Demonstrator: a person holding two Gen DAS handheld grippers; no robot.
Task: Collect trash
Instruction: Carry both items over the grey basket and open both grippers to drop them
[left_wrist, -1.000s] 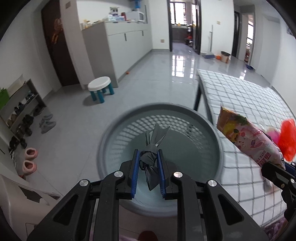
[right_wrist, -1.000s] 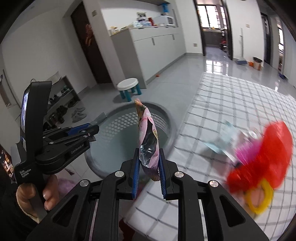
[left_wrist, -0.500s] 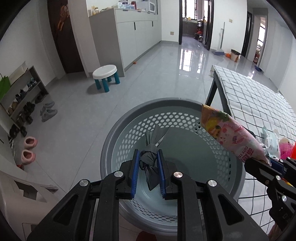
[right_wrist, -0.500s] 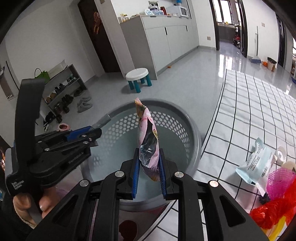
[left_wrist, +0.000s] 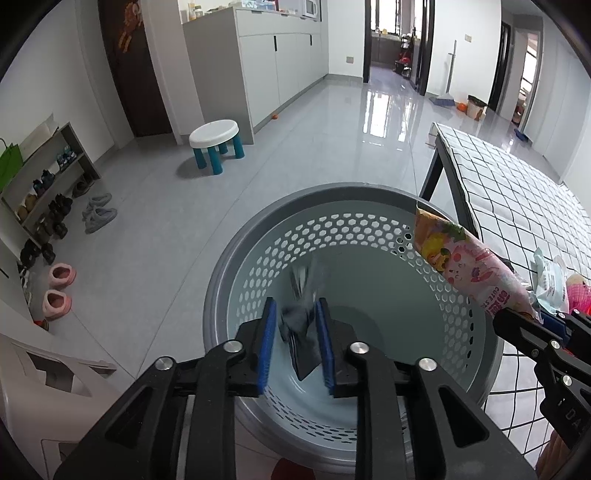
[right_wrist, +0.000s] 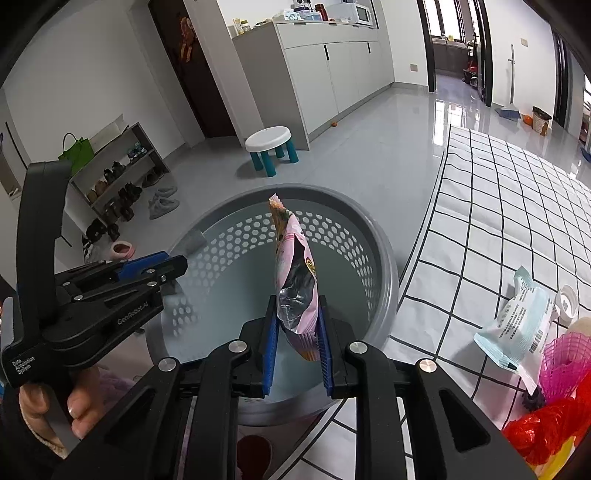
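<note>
Grey tiled floor (left_wrist: 155, 229) bears basket (left_wrist: 236, 266); left jaws parted, right jaws clamp snack bag (right_wrist: 295, 273).

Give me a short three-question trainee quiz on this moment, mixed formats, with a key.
1. True or false: the right gripper is shut on a pink snack bag.
2. Which item on the checked tablecloth lies nearest the basket?
A. a pale blue packet
B. a banana
C. a mug
3. Fill in: the top of the small stool on the floor is ____.

Key: 1 true; 2 A; 3 white.
</note>
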